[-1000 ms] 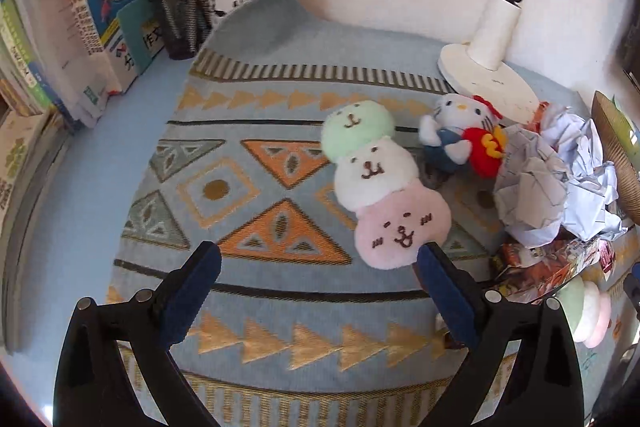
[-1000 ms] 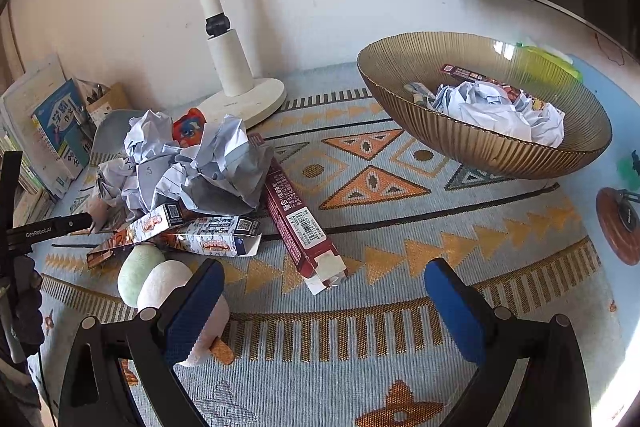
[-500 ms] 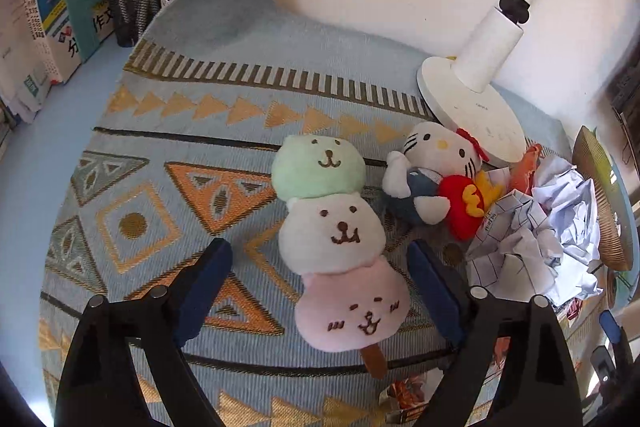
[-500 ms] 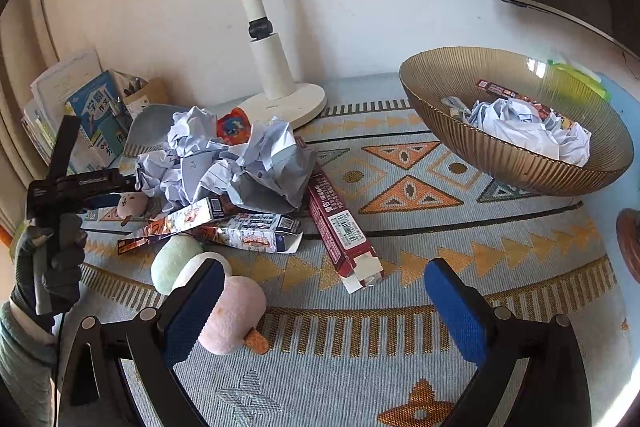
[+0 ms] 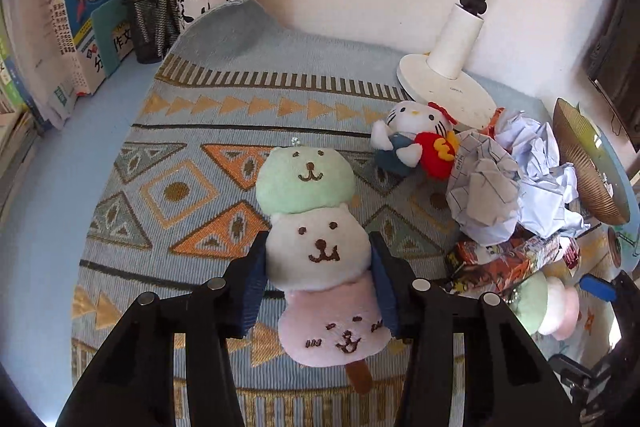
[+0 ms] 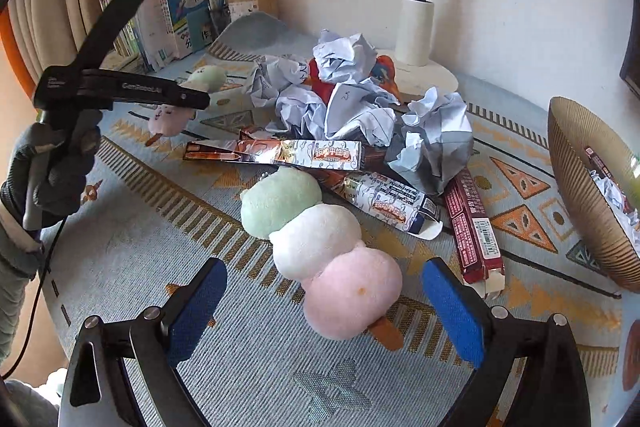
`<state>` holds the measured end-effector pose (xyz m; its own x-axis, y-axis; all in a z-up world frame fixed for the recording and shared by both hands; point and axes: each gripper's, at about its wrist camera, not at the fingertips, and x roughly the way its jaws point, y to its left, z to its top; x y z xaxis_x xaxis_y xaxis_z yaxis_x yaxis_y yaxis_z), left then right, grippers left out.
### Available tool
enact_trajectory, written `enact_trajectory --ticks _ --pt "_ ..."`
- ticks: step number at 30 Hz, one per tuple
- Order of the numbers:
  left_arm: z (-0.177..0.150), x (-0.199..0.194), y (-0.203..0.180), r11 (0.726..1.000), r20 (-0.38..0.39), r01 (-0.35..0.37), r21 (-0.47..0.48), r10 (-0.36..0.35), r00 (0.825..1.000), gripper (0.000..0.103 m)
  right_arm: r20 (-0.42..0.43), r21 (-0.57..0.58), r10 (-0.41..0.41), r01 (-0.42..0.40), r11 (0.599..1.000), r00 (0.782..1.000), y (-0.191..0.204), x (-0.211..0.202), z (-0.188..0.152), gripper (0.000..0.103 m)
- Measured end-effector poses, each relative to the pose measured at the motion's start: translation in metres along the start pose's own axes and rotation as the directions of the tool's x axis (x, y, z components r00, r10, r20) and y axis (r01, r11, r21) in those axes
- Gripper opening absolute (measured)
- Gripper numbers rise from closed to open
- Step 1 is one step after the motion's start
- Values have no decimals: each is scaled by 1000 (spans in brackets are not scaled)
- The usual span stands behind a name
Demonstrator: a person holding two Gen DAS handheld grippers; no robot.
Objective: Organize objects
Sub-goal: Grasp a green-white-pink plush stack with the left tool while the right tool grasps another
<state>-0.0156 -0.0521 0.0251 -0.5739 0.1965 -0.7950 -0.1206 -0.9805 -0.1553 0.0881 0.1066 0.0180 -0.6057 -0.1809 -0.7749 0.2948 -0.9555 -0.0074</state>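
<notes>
Left wrist view shows a patterned rug (image 5: 192,131) that covers most of the surface, with books (image 5: 80,23) and a mesh pen holder (image 5: 150,23) standing at the far left by the wall. A white lamp base (image 5: 444,91) sits at the far right of the rug, and beside it a gold ribbed bowl (image 5: 588,167) stands at the right edge. Between the lamp and the bowl lies a heap of crumpled paper (image 5: 496,195), with printed cartons (image 5: 508,259) just in front of it. A white cat plush (image 5: 408,143) leans against this heap. The left gripper (image 5: 318,283) has its jaws pinching a three-ball plush skewer (image 5: 316,247) on its white middle ball, and the toy lies on the rug with the green end away from the camera. In the right wrist view the right gripper (image 6: 324,311) has its jaws spread wide around the pink end of a second plush skewer (image 6: 316,239), without touching it. A dark red box (image 6: 474,227) lies just to the right of this toy, and the cartons and paper close the way behind it.
</notes>
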Motion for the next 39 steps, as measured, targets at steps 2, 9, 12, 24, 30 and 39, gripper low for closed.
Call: enact_trajectory --ticks 2,9,12,24,30,39 --pt "-14 -12 8 1000 28 -2 -8 2 1000 45 -24 5 -9 9 1000 1000 -2 12 5 91" --pt "-28 -21 27 996 61 52 -71 -48 997 45 -80 77 7 -1 997 997 -7 15 0 64" --pt "-28 -19 30 995 70 62 -73 -56 996 45 -143 162 -12 35 986 990 -2 3 -10 64" --pt "-29 -20 28 997 78 46 -56 -42 996 45 -137 77 86 -76 994 987 17 -28 -41 80" --pt "-28 -19 28 997 74 44 -56 -40 996 45 -122 73 203 -195 978 972 18 -32 -39 80" --pt "-28 -18 24 999 65 35 -34 -33 997 45 -143 3 36 -36 999 989 29 -8 -29 75"
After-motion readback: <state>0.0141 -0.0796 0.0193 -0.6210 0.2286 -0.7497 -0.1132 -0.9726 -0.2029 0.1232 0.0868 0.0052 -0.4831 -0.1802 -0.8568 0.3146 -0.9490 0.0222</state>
